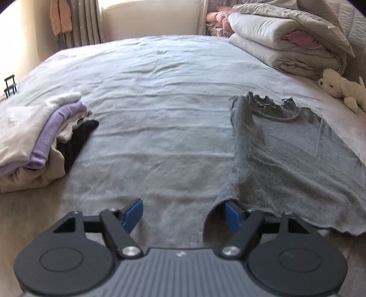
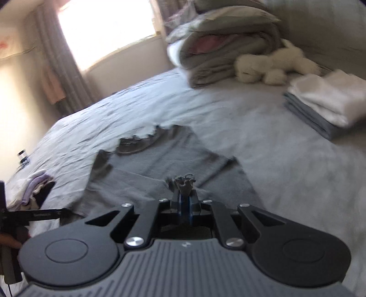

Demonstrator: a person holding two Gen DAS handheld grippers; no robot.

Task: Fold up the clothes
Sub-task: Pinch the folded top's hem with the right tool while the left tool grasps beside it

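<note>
Two wrist views showed a wide bed under a wrinkled pale grey-blue sheet, filling most of each frame. Bright window and striped curtains sat at the top left; an orange garment hung in the upper left corner of the left view. Folded quilts, puffy grey with a pink layer, were stacked at upper right, a fluffy white plush toy just beside them. A pile of clothes in white, lilac, beige and black lay at the left edge. In the right view a neat stack of folded items, white over grey, rested at the right edge.

The grey top, soft knit with a ruffled neckline and frilly hem, lay mostly flat on the right half of the left view, centre of the right view.

Left gripper was low at the bottom centre, blue pads spread wide apart, the top's near hem corner draped over the right-hand pad. Right gripper was pinched tight on a bunched bit of the top's fabric, lifted slightly; view blurry. A hand showed at the lower left edge.
</note>
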